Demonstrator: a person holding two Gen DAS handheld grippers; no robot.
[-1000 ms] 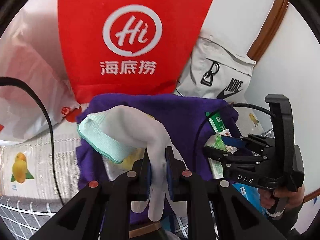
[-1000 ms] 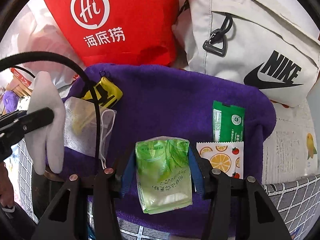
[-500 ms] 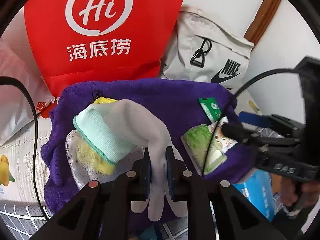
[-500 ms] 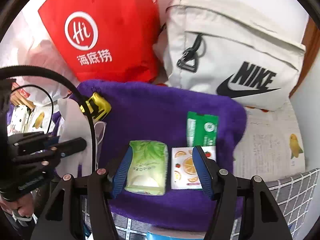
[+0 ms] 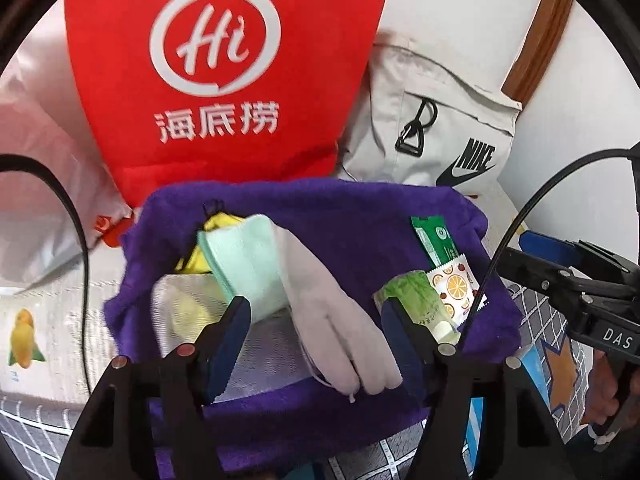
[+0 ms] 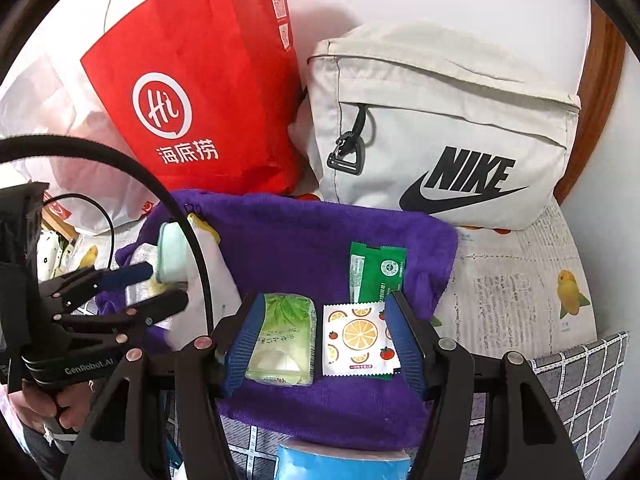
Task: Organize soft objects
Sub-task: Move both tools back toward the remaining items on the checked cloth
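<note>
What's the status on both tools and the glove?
Left tool open, glove lying loose on the purple towel. Right tool open, straddling the tissue pack and orange sachet. Nothing blocking.

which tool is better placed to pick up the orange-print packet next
Right. The right tool is open and already frames the orange-print packet and the tissue pack on the purple towel. The left tool is open over the white glove, farther left.
</note>
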